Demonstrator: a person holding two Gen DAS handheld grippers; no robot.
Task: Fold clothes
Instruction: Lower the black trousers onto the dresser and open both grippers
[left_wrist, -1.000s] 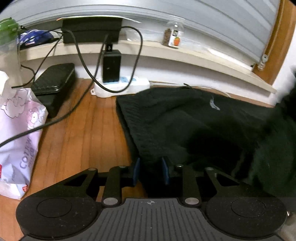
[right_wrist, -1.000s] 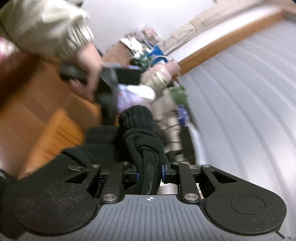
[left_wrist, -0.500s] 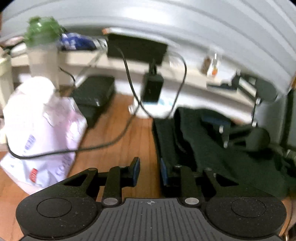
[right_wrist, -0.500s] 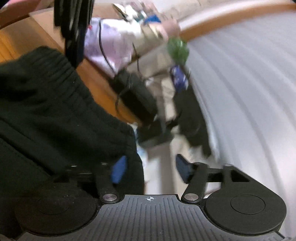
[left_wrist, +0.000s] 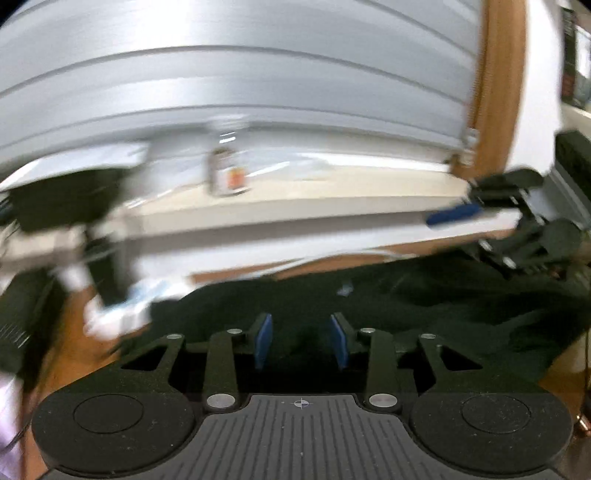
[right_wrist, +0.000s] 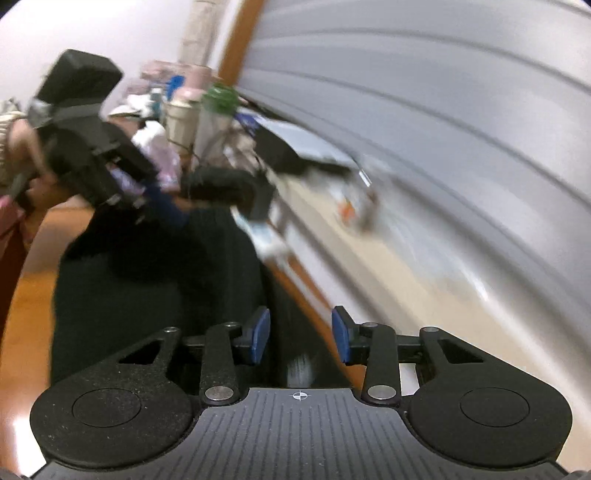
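Observation:
A black knit sweater (left_wrist: 424, 310) lies spread on the wooden table (left_wrist: 85, 354), in blurred views. My left gripper (left_wrist: 301, 339) hovers low over its near edge. Its jaws are opening, and dark fabric shows under the gap with neither pad pressing on it. In the right wrist view the sweater (right_wrist: 155, 295) runs along the table's far edge. My right gripper (right_wrist: 300, 339) is above that edge, jaws closing with nothing pinched between them. Each view catches the other tool: the right gripper (left_wrist: 517, 218) at the far right, the left gripper (right_wrist: 96, 155) in a hand (right_wrist: 22, 147).
A pale ledge (left_wrist: 332, 199) under a grey slatted shutter (left_wrist: 258, 92) carries a small jar (left_wrist: 229, 173) and a black box (left_wrist: 62, 199). A white power strip (left_wrist: 122, 306) with cables lies left of the sweater. A green-lidded bottle (right_wrist: 218, 99) and bags crowd the table's left end.
Both grippers let go of the sweater. The left one swung right along the garment and spread its pads. The right one rolled, dropped the cuff, opened wide, then narrowed again.

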